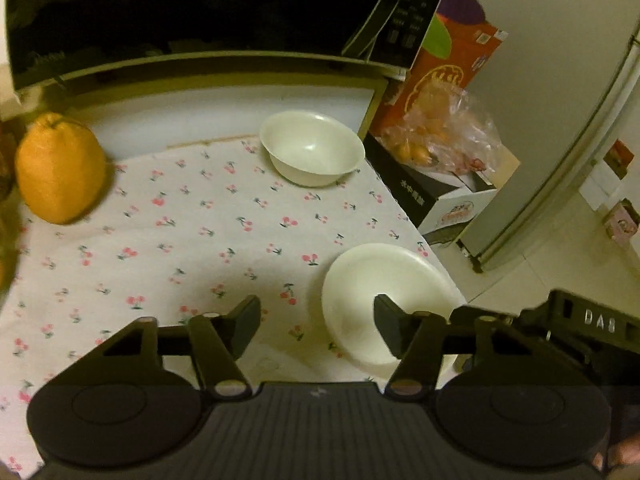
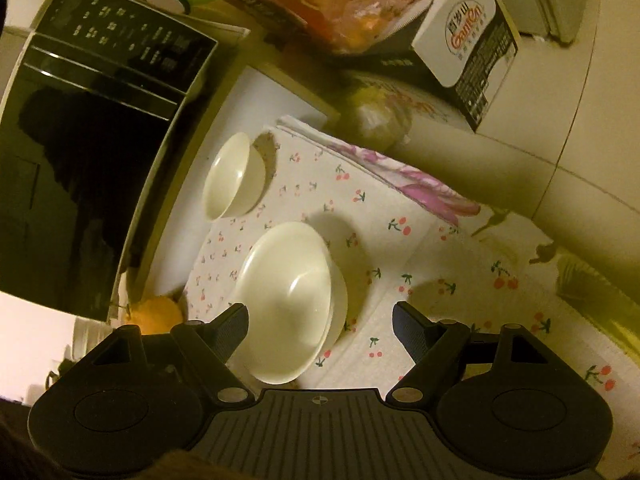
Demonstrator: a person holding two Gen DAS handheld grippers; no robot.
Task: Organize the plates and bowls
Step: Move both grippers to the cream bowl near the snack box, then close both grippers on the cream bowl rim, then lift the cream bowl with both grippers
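Two white bowls stand on the cherry-print cloth (image 1: 192,240). The smaller bowl (image 1: 312,148) (image 2: 232,176) sits at the back by the microwave. The near bowl (image 1: 360,280) (image 2: 288,280) is close to the table's right edge and looks like two bowls nested. My left gripper (image 1: 318,326) is open, its right finger over the near bowl's inside and its left finger over the cloth, so the bowl's left rim lies between them. My right gripper (image 2: 320,324) is open around the same bowl; its left finger is at the bowl's side and its right finger stands apart.
A black microwave (image 1: 192,12) (image 2: 88,152) closes off the back. An orange fruit (image 1: 60,168) sits at the left. Boxes (image 1: 436,196) and a bag of oranges (image 1: 440,128) stand beyond the table's right edge, with a fridge (image 1: 560,152) behind. Folded purple-flowered cloth (image 2: 420,188) lies at the edge.
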